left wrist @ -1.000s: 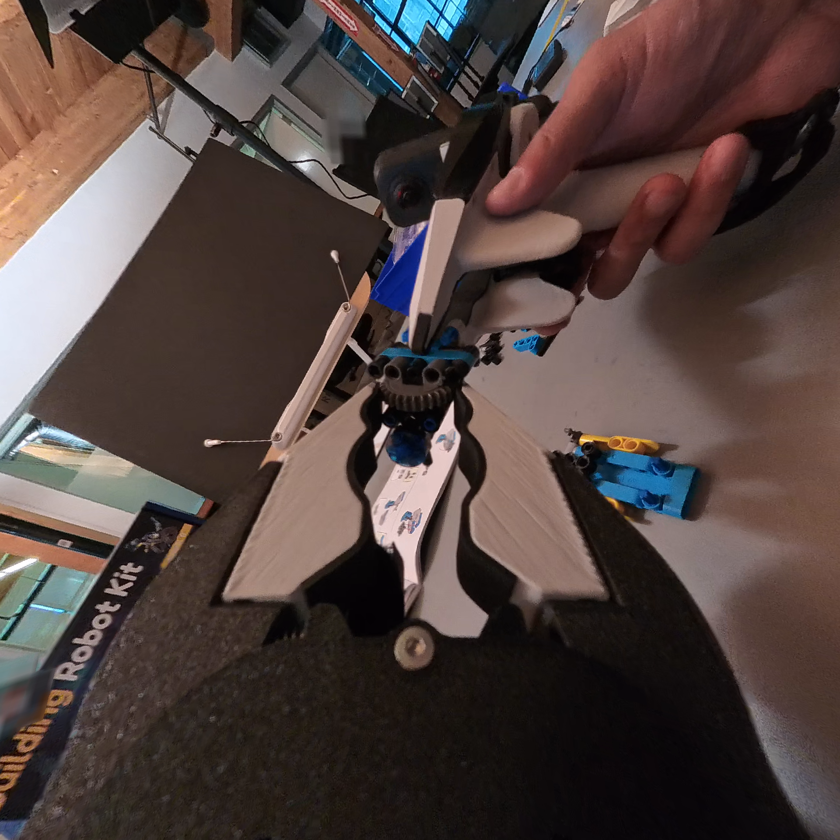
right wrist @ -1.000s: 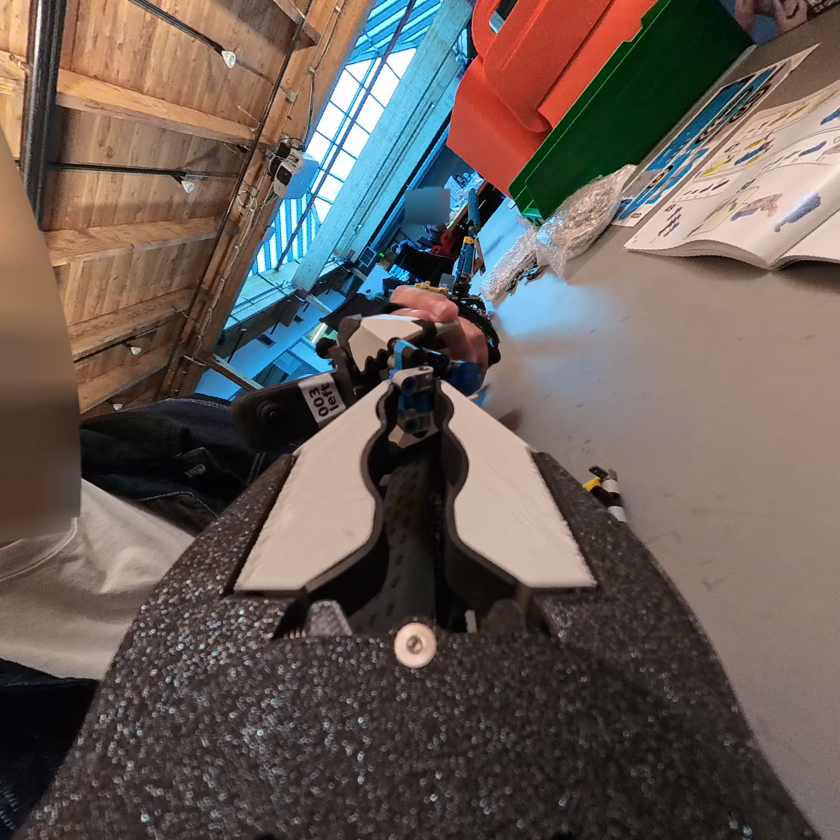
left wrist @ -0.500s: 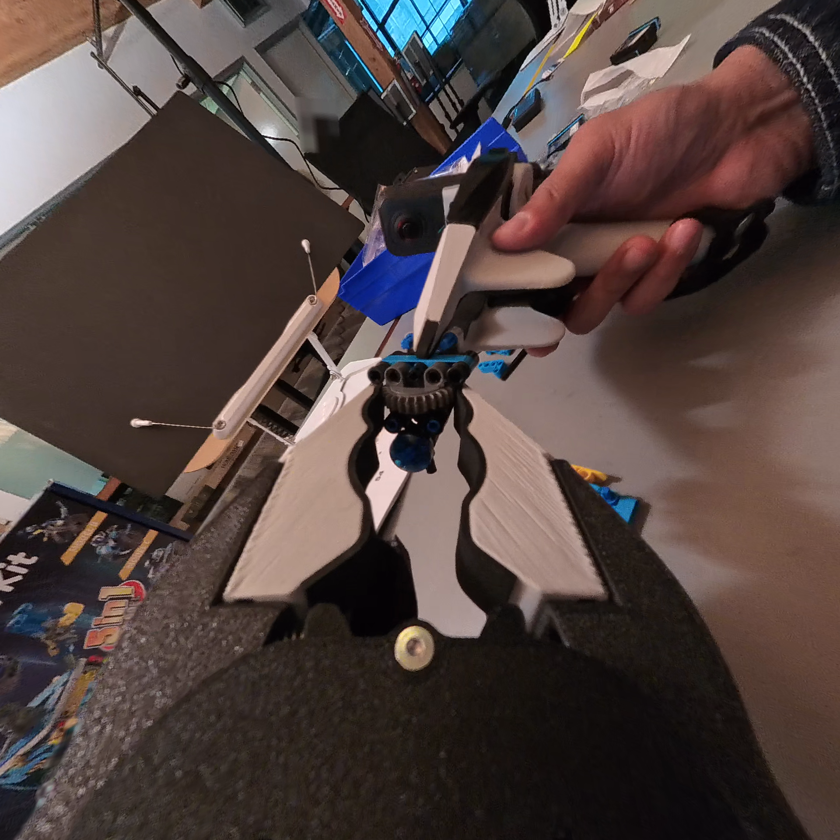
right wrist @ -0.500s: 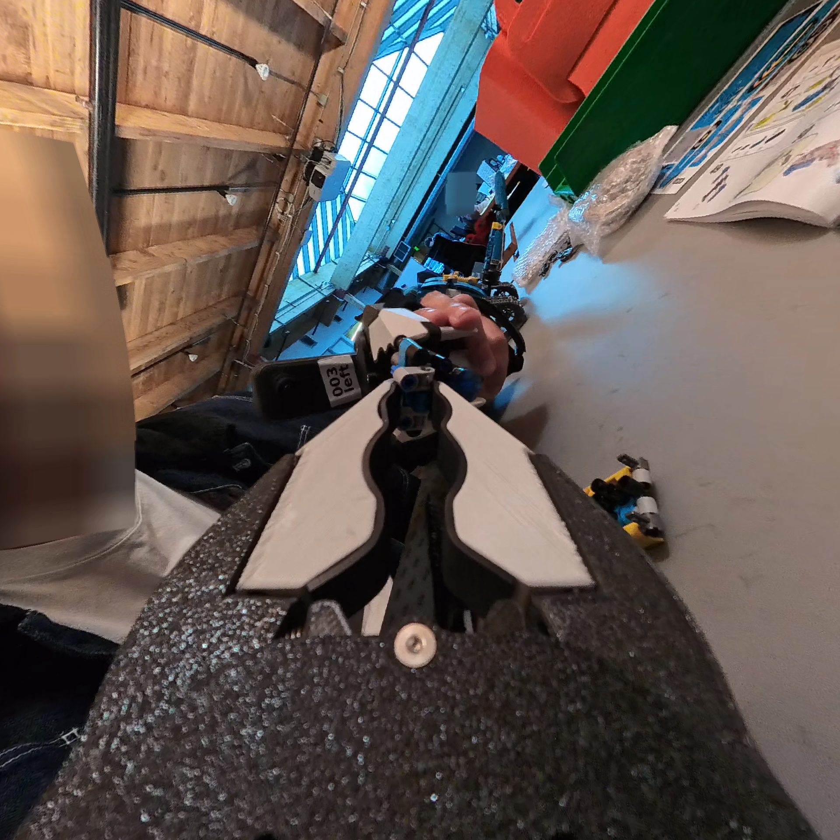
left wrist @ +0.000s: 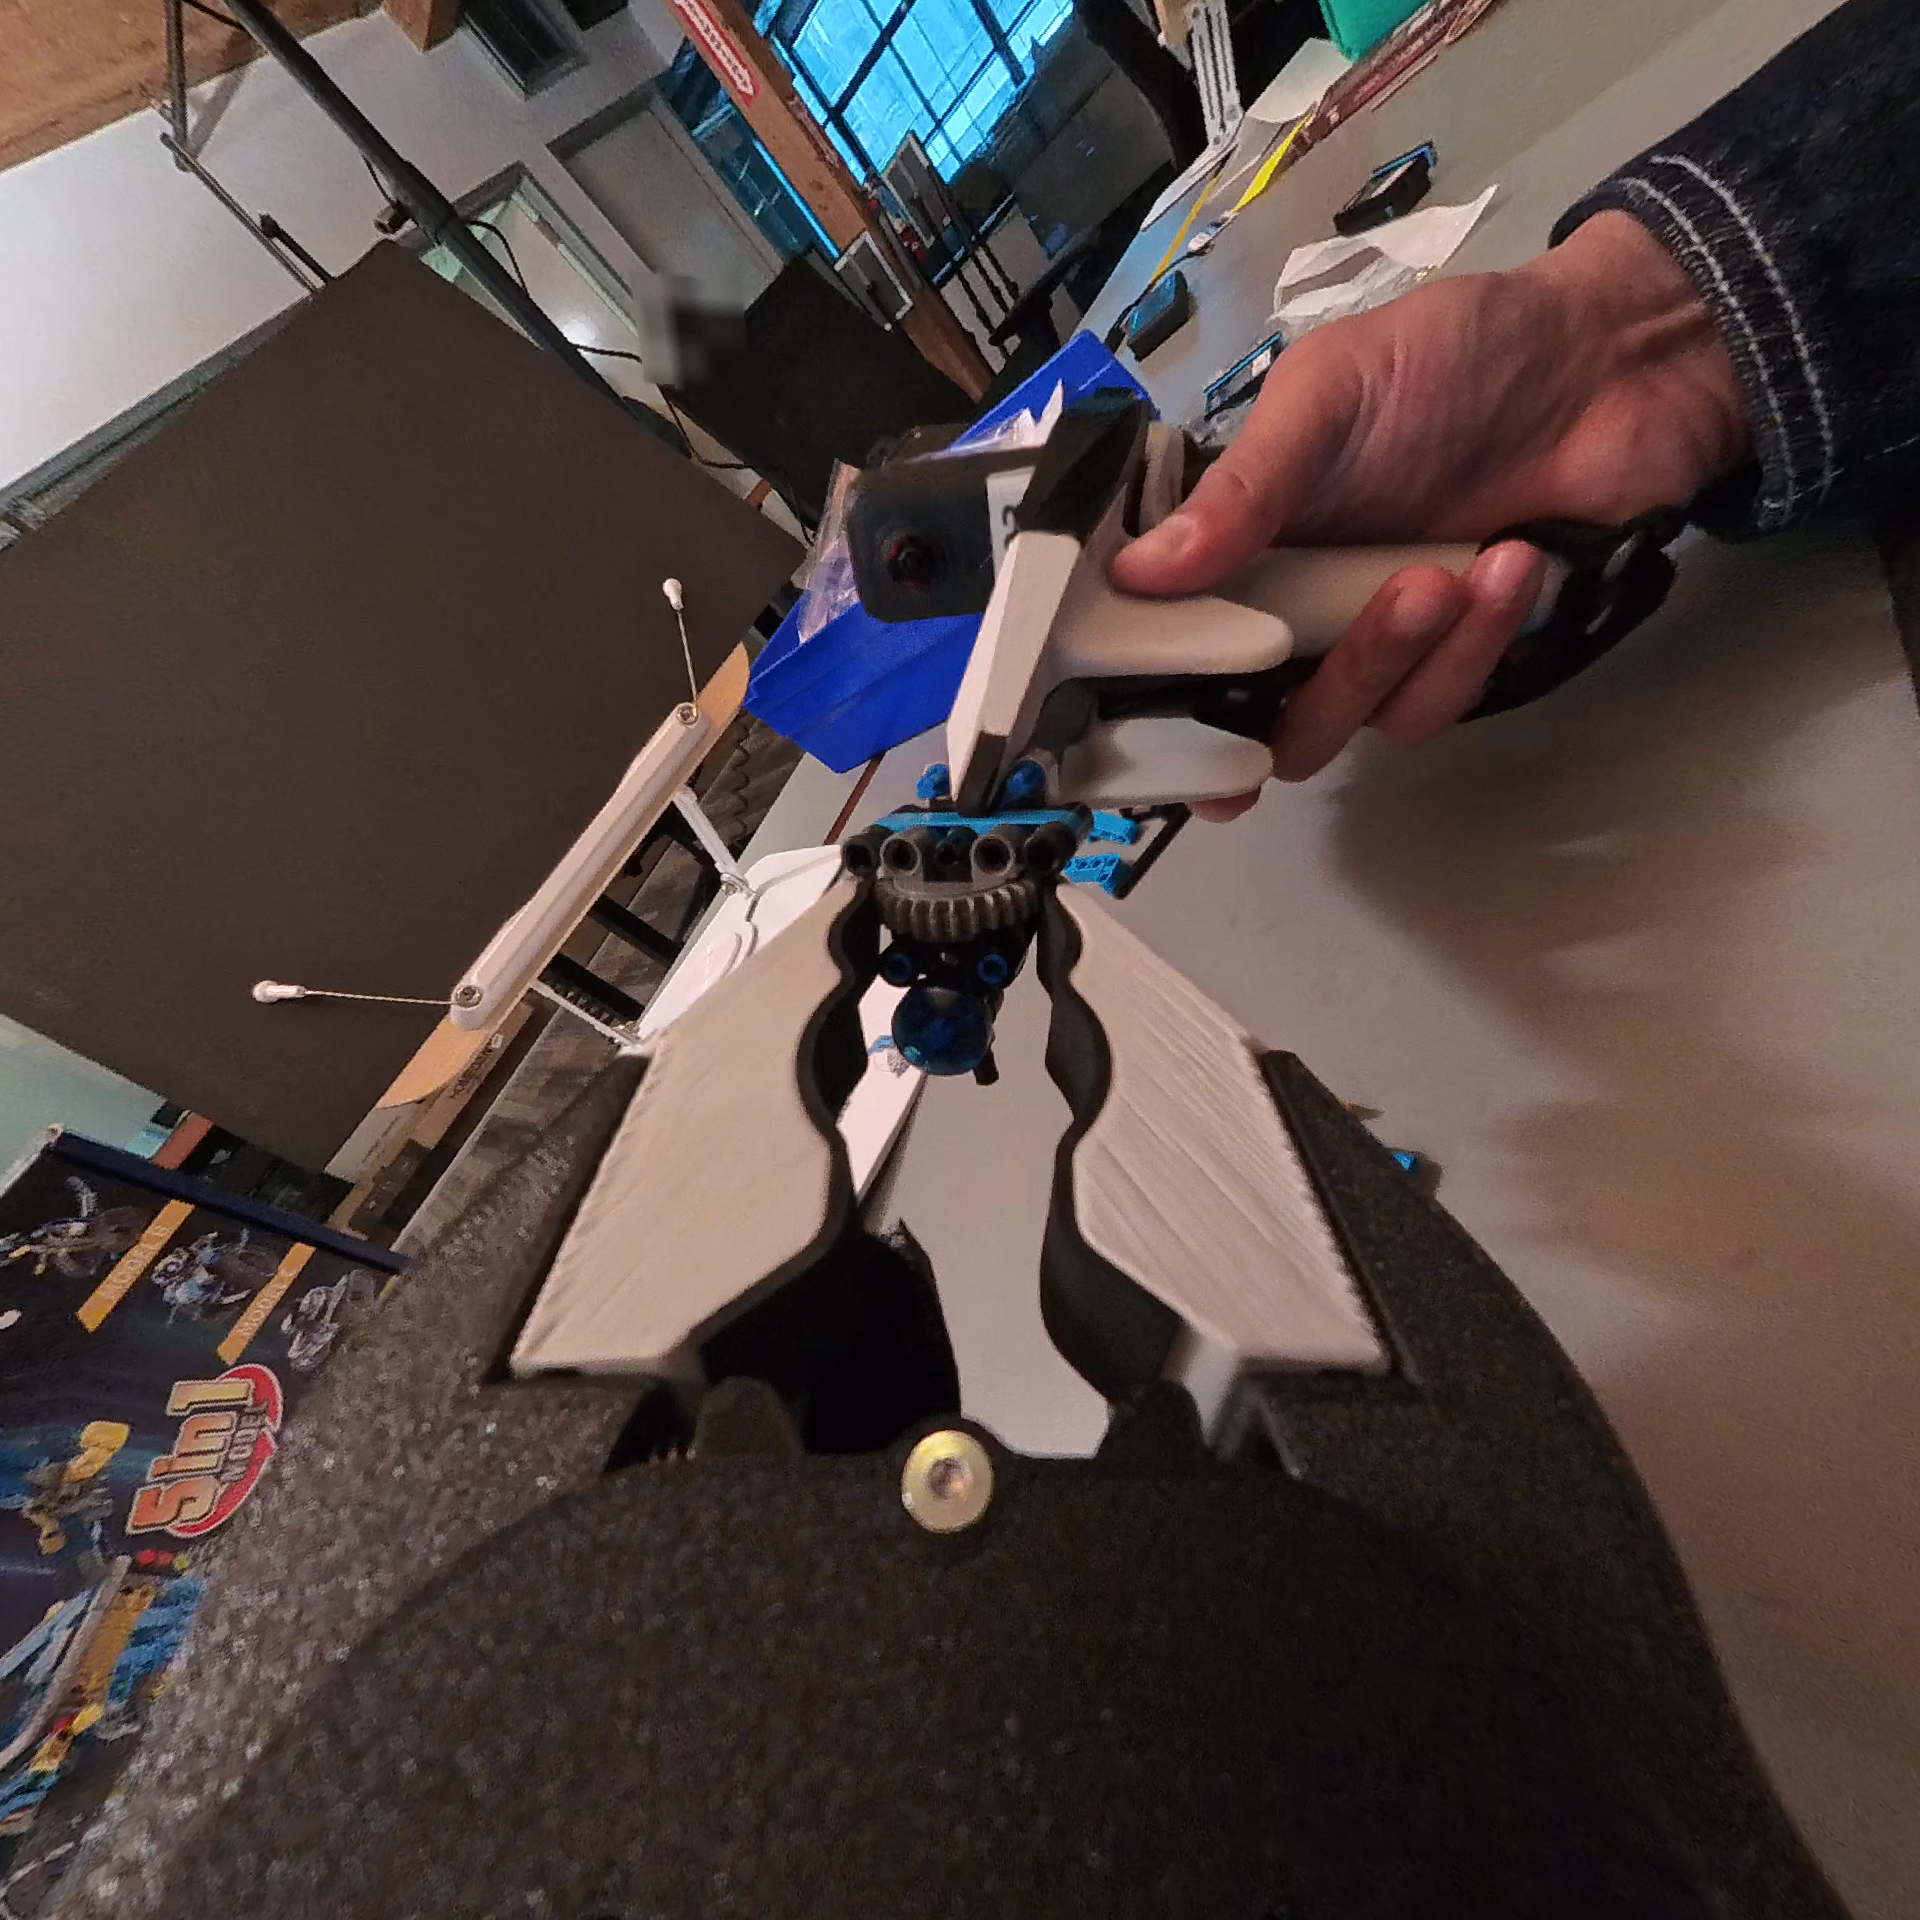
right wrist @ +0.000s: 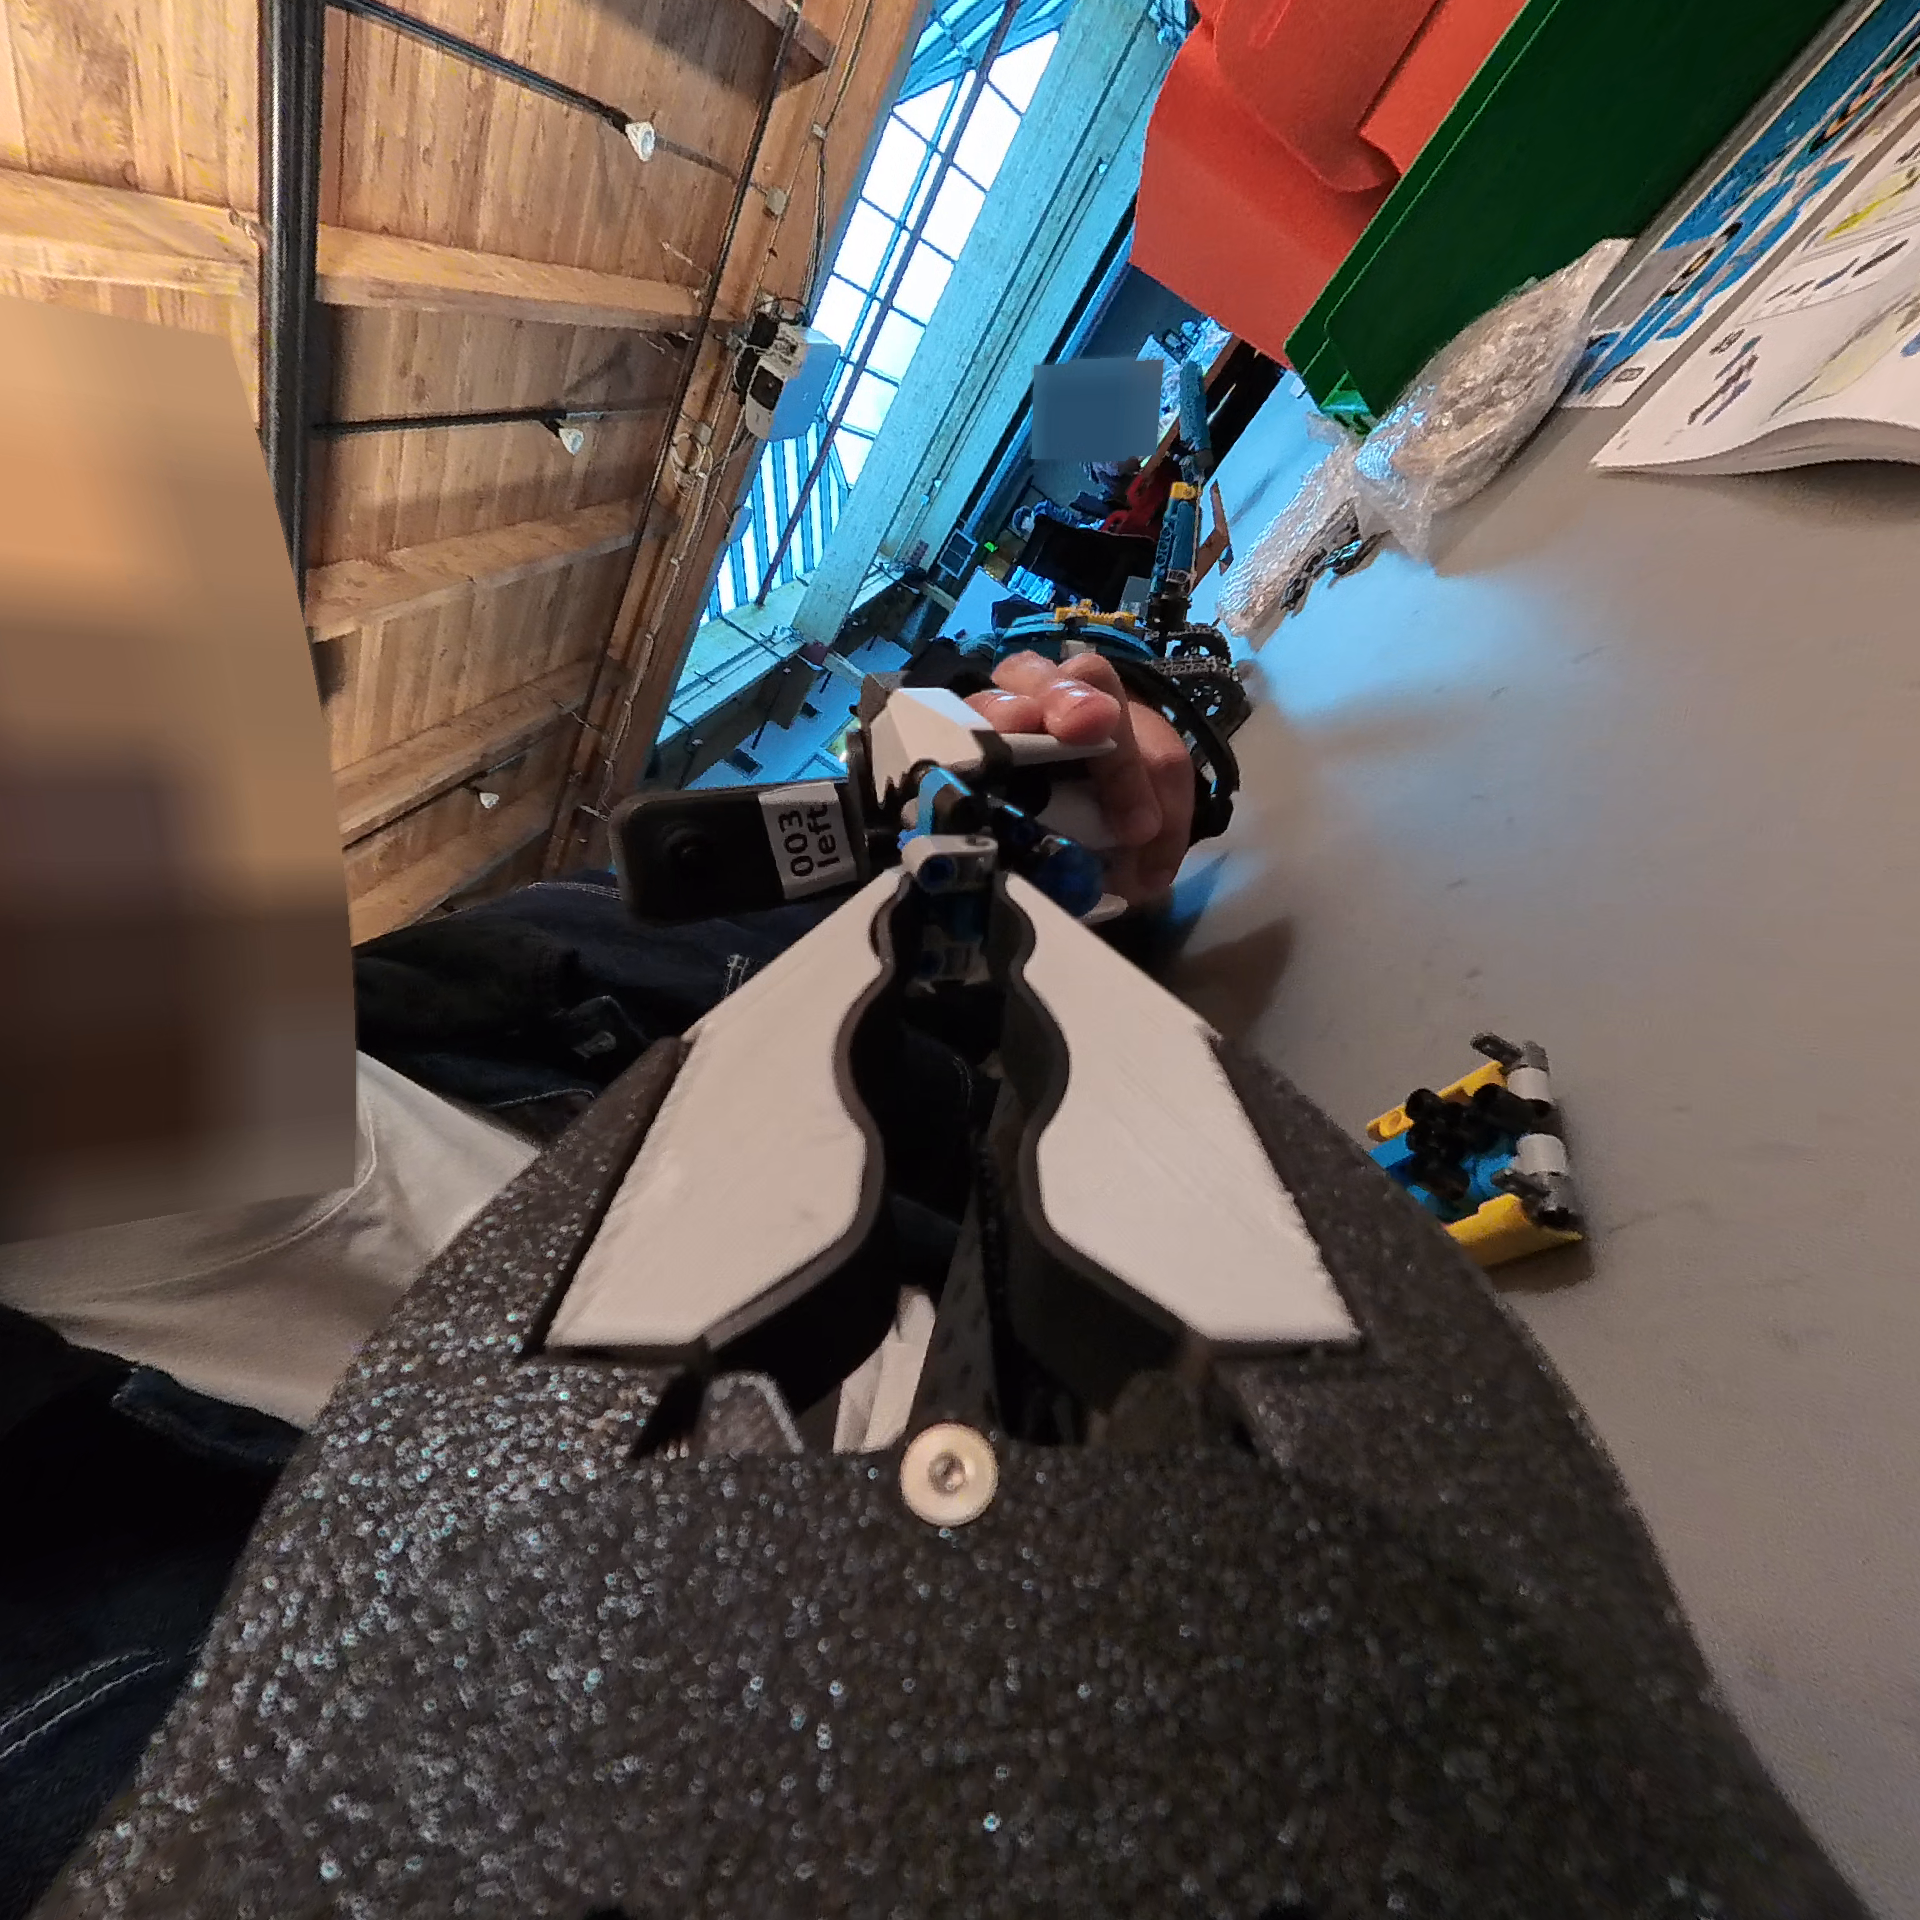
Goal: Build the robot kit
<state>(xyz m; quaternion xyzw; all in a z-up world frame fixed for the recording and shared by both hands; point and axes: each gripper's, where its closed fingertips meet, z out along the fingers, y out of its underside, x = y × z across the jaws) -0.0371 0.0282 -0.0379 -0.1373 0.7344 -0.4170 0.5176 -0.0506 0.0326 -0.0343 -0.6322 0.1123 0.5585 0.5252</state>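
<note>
**Both grippers pinching one brick assembly above the desk**

Left gripper: fingers closed on brick assembly, gear and blue parts, at 12 o'clock. Right gripper: fingers clamped on same assembly's upper end. Held above grey desk. Yellow-blue brick piece lying at 3 o'clock. Blue bin behind.

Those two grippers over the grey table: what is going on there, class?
A person holds a gripper in each hand. The left gripper is shut on a small toy-brick assembly with a dark gear. The right gripper pinches its blue and grey end piece. Both meet above the grey table. A yellow and blue brick piece lies aside.
</note>
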